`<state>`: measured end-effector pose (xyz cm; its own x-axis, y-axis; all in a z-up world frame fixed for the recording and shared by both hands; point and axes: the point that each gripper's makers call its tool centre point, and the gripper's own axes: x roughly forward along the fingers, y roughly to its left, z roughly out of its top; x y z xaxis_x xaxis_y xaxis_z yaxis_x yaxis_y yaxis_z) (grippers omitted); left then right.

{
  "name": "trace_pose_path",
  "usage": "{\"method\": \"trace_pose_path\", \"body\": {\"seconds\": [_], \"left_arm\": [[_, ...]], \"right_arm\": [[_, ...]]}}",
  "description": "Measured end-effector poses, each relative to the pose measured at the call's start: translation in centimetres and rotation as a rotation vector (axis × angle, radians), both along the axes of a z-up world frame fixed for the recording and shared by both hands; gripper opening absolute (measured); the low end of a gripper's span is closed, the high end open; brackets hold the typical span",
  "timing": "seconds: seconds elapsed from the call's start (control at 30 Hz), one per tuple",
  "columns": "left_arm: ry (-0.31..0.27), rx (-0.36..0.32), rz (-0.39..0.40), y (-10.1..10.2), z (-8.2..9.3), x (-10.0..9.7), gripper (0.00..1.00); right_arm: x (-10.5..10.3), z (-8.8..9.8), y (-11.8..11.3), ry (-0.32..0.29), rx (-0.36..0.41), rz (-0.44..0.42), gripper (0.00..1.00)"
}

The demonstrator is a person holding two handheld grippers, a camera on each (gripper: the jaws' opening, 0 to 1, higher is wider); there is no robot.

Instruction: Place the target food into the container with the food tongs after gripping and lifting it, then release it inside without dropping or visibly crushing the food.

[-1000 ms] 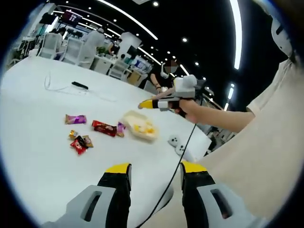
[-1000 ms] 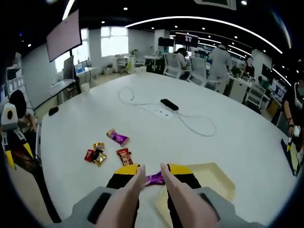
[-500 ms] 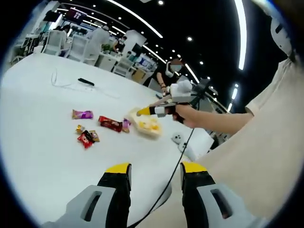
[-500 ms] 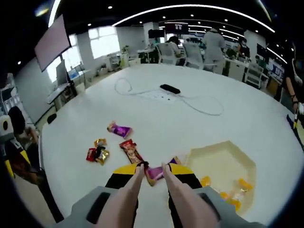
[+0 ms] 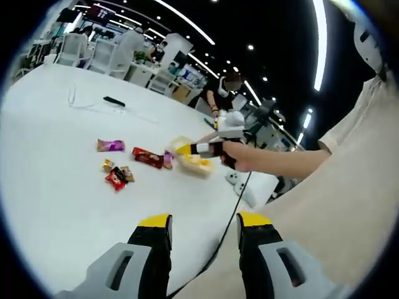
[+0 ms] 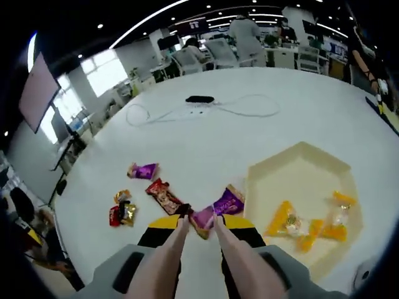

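Right claw (image 6: 198, 219), fitted with food tongs (image 6: 187, 249), clamped on a purple candy wrapper (image 6: 204, 218) beside the hexagonal container (image 6: 299, 163). Left claw (image 5: 202, 224) apart above the table (image 5: 56, 193).

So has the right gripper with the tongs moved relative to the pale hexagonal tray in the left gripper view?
Yes. The right gripper has come down toward the table, now overlapping the pale hexagonal tray it was above.

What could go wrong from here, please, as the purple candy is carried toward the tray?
1. The tongs pinch the purple candy only at its near end, so it might slip out before reaching the tray.
2. A second purple candy lies against the tray's rim on the path; a low pass could knock it.
3. Squeezing harder could crush the wrapper.
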<state>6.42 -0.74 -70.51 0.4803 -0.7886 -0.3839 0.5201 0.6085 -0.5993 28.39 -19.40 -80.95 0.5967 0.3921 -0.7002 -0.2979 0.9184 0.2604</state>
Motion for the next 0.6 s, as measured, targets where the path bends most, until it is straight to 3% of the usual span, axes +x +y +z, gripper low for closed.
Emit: {"method": "trace_pose_path", "body": {"seconds": [0.4, 0.6], "left_arm": [[0.011, -0.022, 0.000, 1.0, -0.2, 0.5, 0.42], [0.011, -0.038, 0.013, 1.5, -0.3, 0.9, 0.42]], "right_arm": [[0.1, -0.5, 0.6, 0.034, -0.014, -0.181, 0.23], [0.6, -0.5, 1.1, 0.025, -0.066, -0.192, 0.23]]}}
